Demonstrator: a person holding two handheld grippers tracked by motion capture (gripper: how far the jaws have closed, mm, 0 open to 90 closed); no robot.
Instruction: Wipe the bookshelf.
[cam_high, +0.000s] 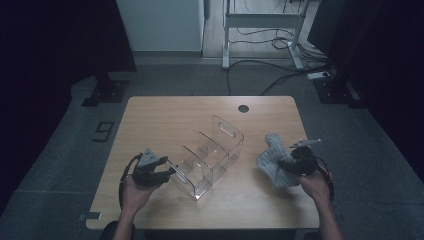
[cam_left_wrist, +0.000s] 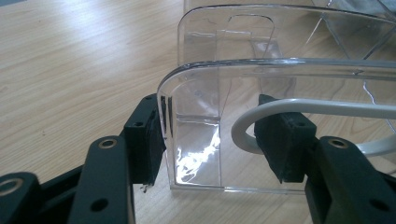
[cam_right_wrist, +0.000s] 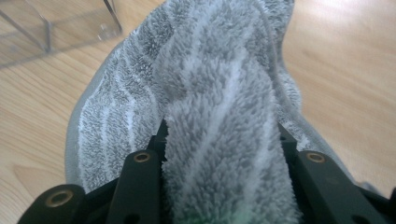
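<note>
On table, centre: clear organizer, several compartments, all vacant, lying at an angle. Right of it, just beside: grey striped towel, bunched, partly lifted. L tongs: set wide, straddling organizer's near end wall, left pad touching, right pad apart w/ white cable loop betw. R tongs: clamped on a towel fold. Risks, est.: organizer skids when towel is pushed in, since L grip isn't closed; thick pile may slip from tongs or snag on a divider.
</note>
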